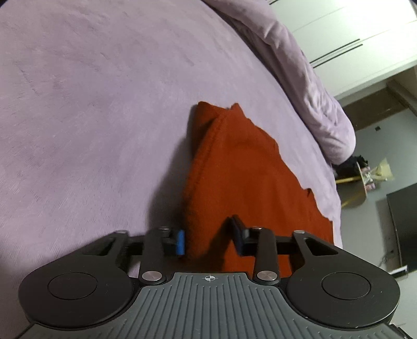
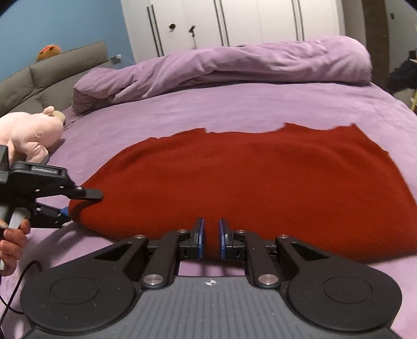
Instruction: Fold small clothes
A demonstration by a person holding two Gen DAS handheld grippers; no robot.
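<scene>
A red garment [image 2: 247, 182] lies folded and flat on the purple bed sheet [image 2: 260, 109], its folded edge nearest the right wrist camera. My right gripper [image 2: 211, 237] pinches that near edge, with red cloth filling the narrow gap between its blue pads. At the garment's left end, my left gripper [image 2: 78, 204] clamps the thick fold, one finger on top and one underneath. In the left wrist view the left gripper [image 1: 208, 238] straddles the edge of the red garment [image 1: 234, 169], pads against the cloth on both sides.
A bunched purple duvet [image 2: 221, 65] lies along the far side of the bed. A pink plush toy [image 2: 34, 135] rests at the left by the grey headboard [image 2: 52, 75]. A person's hand [image 2: 13, 242] holds the left gripper's handle. White wardrobe doors [image 2: 234, 20] stand behind.
</scene>
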